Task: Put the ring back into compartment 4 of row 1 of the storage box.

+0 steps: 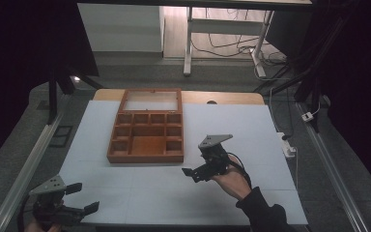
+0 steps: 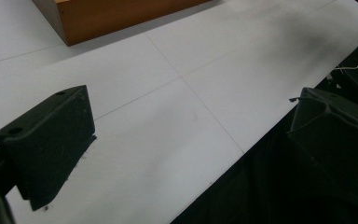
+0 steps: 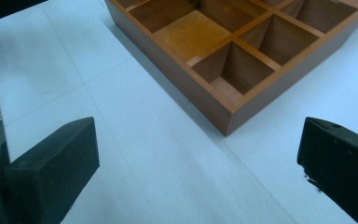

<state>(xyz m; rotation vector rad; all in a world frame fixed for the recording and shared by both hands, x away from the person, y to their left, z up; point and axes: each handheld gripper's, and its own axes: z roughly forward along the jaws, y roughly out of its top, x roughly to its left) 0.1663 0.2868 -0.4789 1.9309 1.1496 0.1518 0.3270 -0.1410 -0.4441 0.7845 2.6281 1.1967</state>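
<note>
A brown wooden box (image 1: 146, 133) with several small open compartments and a raised glass-paned lid lies on the white table cover, in the middle toward the back. My right gripper (image 1: 193, 174), held by a hand in a dark sleeve, hovers just off the box's front right corner, open and holding nothing. In the right gripper view that corner (image 3: 223, 51) sits between and beyond the spread jaws (image 3: 196, 172). My left gripper (image 1: 85, 197) rests at the front left table edge, open and holding nothing. Its view looks between its jaws (image 2: 191, 140) to a box corner (image 2: 116, 16) far off.
The white cover (image 1: 251, 130) spreads wide around the box, with bare surface to the front and right. Metal rails (image 1: 29, 164) run along both sides of the table. A white power strip (image 1: 288, 145) and cables lie off the right edge.
</note>
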